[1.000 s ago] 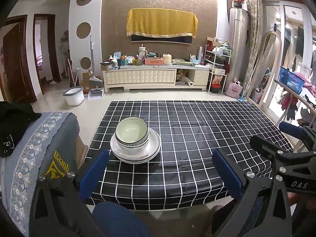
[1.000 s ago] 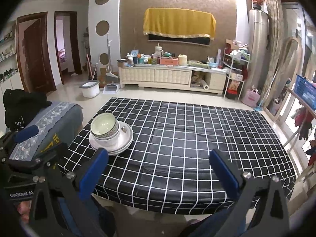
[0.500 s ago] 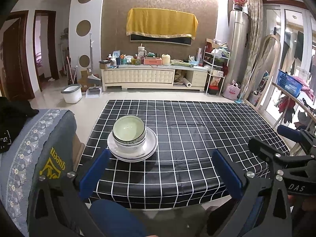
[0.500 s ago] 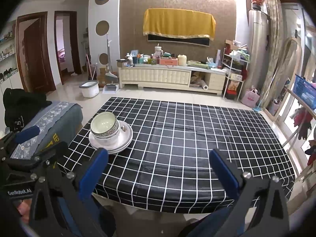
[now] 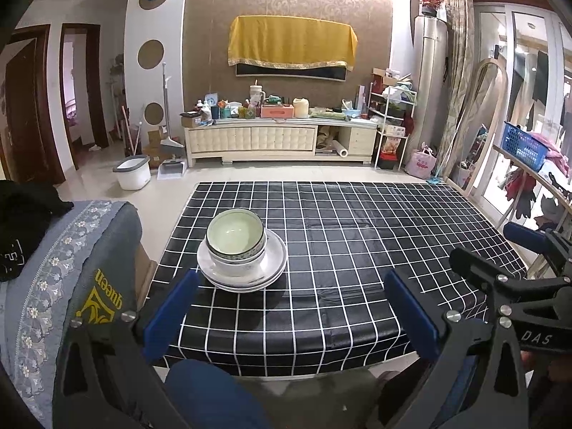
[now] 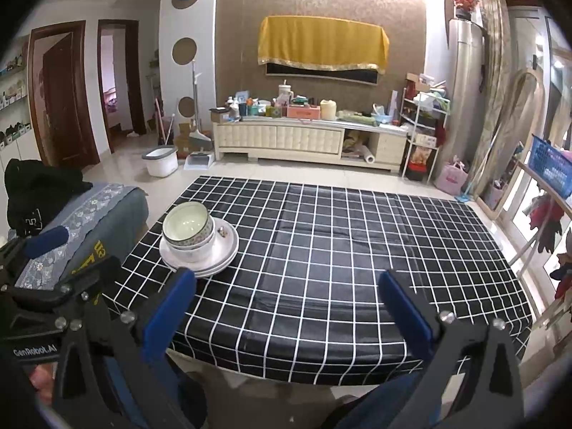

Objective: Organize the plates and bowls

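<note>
Black-and-white checked cloth covers the table (image 5: 357, 250), and at about ten o'clock on it sits the only crockery in view: nested bowls (image 5: 236, 241) resting in stacked plates (image 5: 273, 266). The top bowl looks empty. The stacking seems finished; nothing loose remains visible. The left gripper (image 5: 289, 312) and right gripper (image 6: 286, 309) hover at the near edge, jaws spread, holding nothing.

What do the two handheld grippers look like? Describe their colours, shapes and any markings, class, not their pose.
Both are black angular frames with silver bolts and two flat blue finger pads each. The left gripper shows white lettering "GenRobot.AI" on its body and a blue foam-like handle in the right wrist view. The right gripper shows "DAS" in white and a similar blue handle in the left wrist view. No cables show.
</note>
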A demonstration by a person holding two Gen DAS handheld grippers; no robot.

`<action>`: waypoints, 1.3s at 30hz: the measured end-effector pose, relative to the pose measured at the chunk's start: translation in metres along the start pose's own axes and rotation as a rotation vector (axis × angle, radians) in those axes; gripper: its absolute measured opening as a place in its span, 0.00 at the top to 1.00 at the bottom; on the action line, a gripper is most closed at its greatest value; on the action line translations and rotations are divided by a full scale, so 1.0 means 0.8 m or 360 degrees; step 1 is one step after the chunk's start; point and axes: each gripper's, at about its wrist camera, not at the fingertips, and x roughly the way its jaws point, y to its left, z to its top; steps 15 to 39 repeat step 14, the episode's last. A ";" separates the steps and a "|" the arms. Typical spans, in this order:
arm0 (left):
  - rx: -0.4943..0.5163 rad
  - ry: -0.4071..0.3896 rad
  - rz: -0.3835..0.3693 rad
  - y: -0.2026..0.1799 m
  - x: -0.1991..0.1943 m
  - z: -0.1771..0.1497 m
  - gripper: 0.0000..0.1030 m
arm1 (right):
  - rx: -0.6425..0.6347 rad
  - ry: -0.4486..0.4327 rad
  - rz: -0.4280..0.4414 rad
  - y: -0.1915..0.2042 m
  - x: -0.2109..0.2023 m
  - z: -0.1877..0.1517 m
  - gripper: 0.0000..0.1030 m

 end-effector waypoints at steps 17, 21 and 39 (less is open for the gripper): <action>0.0024 -0.0008 -0.0007 -0.002 -0.003 -0.003 0.00 | 0.0001 0.0010 -0.0011 0.002 -0.004 -0.004 0.00; 0.0024 -0.0008 -0.0007 -0.002 -0.003 -0.003 0.00 | 0.0001 0.0010 -0.0011 0.002 -0.004 -0.004 0.00; 0.0024 -0.0008 -0.0007 -0.002 -0.003 -0.003 0.00 | 0.0001 0.0010 -0.0011 0.002 -0.004 -0.004 0.00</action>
